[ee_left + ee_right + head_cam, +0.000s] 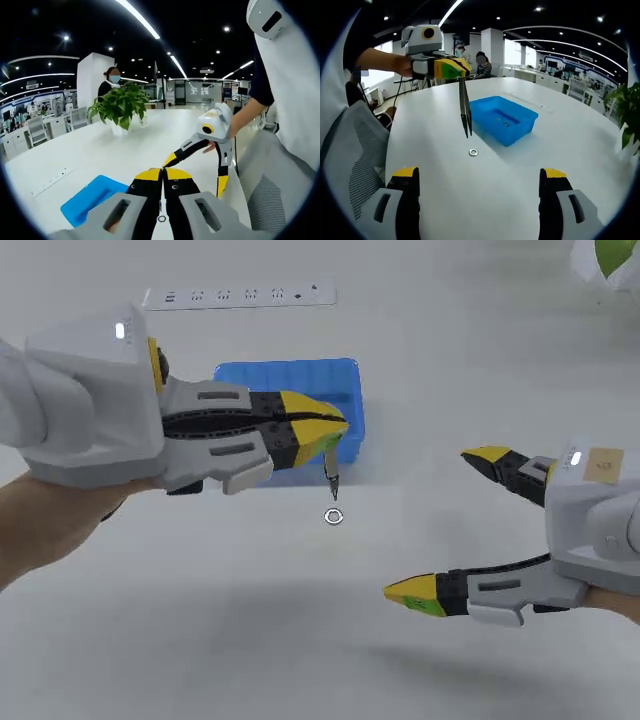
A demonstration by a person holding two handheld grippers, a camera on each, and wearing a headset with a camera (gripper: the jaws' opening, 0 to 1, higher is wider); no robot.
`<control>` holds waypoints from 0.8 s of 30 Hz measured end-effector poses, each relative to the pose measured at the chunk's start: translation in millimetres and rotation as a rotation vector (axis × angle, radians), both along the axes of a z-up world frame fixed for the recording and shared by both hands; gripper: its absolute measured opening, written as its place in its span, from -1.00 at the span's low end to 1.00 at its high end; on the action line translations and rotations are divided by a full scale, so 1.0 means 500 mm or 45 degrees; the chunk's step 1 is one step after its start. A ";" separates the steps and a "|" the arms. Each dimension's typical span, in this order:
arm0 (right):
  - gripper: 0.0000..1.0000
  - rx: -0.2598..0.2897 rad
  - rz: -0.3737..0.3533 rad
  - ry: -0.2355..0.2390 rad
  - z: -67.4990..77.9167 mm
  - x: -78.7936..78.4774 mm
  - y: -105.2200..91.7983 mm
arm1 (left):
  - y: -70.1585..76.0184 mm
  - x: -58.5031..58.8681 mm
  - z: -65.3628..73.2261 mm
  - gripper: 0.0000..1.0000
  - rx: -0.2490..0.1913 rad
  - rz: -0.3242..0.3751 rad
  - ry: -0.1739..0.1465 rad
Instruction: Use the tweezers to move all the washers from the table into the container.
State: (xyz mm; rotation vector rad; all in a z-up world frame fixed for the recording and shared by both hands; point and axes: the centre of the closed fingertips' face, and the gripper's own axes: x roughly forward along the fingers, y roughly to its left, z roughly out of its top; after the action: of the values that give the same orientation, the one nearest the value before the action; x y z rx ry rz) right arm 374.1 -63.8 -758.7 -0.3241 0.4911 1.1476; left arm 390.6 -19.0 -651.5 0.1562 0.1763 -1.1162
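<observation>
My left gripper (335, 425) has its jaws pressed together on the upper end of the tweezers (331, 468). They hang below the jaw tips with their long axis close to upright and their points aimed down at the surface (200, 640). The washer (333, 517) lies flat just under and slightly past those points, apart from them, with a clear gap showing in the right gripper view. So I judge the coming move to be a short drop and a small shift onto its rim.

My right gripper (440, 525) has its jaws wide apart and empty. It is farther from the washer, so the left is the nearer one.

The washer is a thin, bright metal ring with its hole facing up, low against the smooth white surface and likely slippery to pinch. The tweezers are slim dark metal, tapering to fine tips. The container (290, 368), a shallow blue plastic tray with rounded corners, sits just beyond the tweezers, with two small rings in it.
</observation>
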 end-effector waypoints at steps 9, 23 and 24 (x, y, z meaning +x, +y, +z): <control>1.00 0.051 0.041 0.072 -0.018 -0.024 0.042 | 0.013 0.008 -0.052 -0.91 0.026 -0.018 0.042; 1.00 0.097 0.069 0.121 -0.021 -0.030 0.062 | 0.010 0.018 -0.073 -0.91 0.050 -0.052 0.042; 1.00 0.098 0.068 0.125 -0.022 -0.032 0.061 | 0.010 0.019 -0.074 -0.91 0.054 -0.054 0.041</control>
State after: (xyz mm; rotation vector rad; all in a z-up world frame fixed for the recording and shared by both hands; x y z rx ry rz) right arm 358.0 -33.4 -769.7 -0.2160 0.5254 1.2351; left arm 399.8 -14.1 -688.7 0.1808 0.2261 -1.1580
